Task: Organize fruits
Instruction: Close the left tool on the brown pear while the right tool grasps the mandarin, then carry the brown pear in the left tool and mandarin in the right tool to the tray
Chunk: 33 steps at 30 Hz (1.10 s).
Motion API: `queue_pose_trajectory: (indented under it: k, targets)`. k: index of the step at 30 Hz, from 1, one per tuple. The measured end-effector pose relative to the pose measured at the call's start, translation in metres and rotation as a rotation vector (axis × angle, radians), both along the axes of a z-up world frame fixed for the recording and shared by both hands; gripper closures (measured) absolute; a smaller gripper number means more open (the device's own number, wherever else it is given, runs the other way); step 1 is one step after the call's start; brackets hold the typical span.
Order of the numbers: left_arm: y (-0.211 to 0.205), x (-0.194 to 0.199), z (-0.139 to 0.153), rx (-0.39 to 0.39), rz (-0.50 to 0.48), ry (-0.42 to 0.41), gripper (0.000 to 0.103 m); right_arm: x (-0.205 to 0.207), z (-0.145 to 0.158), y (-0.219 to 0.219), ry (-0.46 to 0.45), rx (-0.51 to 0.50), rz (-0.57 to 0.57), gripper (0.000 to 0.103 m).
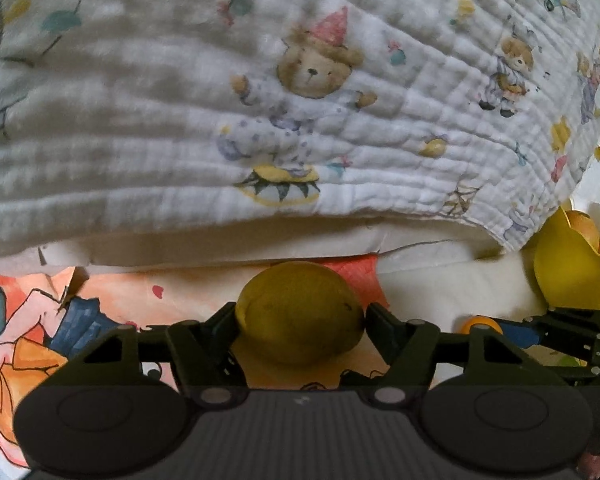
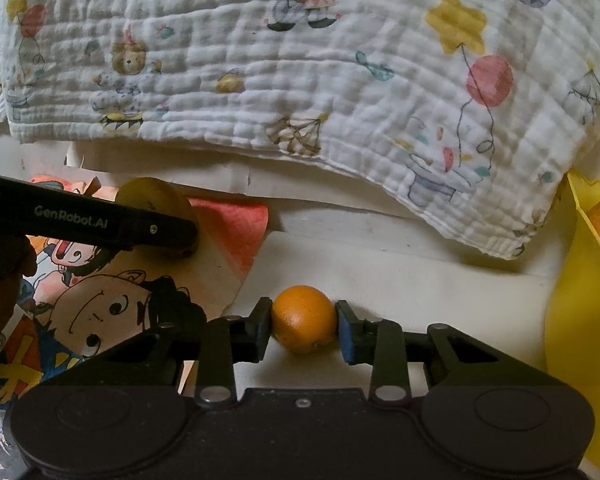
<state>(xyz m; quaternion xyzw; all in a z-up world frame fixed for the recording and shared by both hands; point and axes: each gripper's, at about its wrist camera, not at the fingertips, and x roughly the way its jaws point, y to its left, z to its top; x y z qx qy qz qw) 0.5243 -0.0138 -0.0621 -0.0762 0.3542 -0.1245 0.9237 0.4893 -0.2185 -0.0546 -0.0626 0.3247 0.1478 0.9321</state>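
Only the right wrist view shows the right gripper clamping the small round orange; the left gripper hugs a yellow-green lemon, long axis crosswise

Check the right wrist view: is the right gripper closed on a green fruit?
No, the right gripper is closed on a small orange, both pads pressing its sides.

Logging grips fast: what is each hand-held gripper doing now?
Left hand-held gripper: closed on the lemon.
Right hand-held gripper: closed on the orange.
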Motion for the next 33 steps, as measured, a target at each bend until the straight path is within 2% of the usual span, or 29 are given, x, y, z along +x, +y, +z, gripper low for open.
queue_pose_trajectory:
  k: [19, 29, 33]
  targets:
    - [0.007, -0.042, 0.013, -0.017, -0.065, 0.036, 0.034, -0.022, 0.005, 0.007, 0.001, 0.013, 0.068, 0.068]
    - [0.004, -0.065, 0.022, 0.061, -0.155, 0.023, 0.035, -0.038, 0.009, 0.009, 0.0, 0.0, 0.089, 0.068]
    - [0.004, -0.072, 0.023, 0.061, -0.148, 0.009, 0.036, -0.043, 0.013, 0.007, -0.004, 0.001, 0.087, 0.068]
